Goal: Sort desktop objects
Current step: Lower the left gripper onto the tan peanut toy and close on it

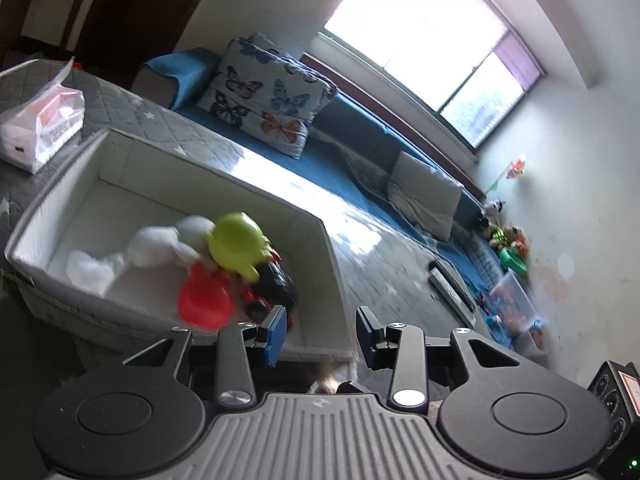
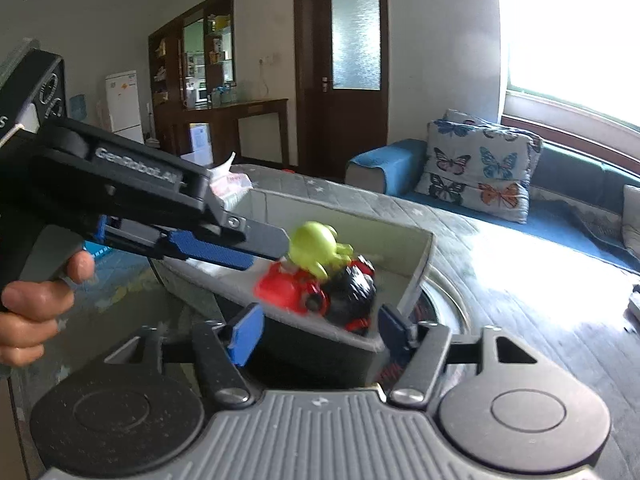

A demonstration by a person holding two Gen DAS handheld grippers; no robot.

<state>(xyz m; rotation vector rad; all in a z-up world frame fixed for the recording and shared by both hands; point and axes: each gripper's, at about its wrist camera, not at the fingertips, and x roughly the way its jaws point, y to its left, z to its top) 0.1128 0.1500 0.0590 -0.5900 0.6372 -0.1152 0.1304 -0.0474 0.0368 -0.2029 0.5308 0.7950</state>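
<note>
My left fingers (image 1: 320,334) stand apart with nothing between them, just above the near wall of the white rectangular storage box (image 1: 120,148). The box rests on the grey quilted bench cover with small white stars (image 1: 188,132).

Inside the box, toward its near right corner, lies a pile of toys. On top is the lime green plastic toy with a round body (image 1: 236,244). It rests on the red round plastic toy (image 1: 204,300) and on the black and red toy car (image 1: 276,284). Next to them, more to the left in the box, is a white crumpled soft thing (image 1: 160,244); it is blurred and I cannot tell what it is.

In the right wrist view, my right fingers (image 2: 320,330) are also released and hold nothing. They are at the near wall of the same box, and its near right corner sits between them. My left tool reaches in from the left side, and its blue fingertips (image 2: 208,246) are close to the green toy; I cannot tell if they touch it. My left hand (image 2: 36,300) grips the handle of that tool.

On the bench, beside the far left of the box, stands a white plastic pack of tissues with red print (image 1: 42,124). Behind the bench is a blue sofa (image 1: 360,136) with a butterfly pillow (image 1: 264,96).
</note>
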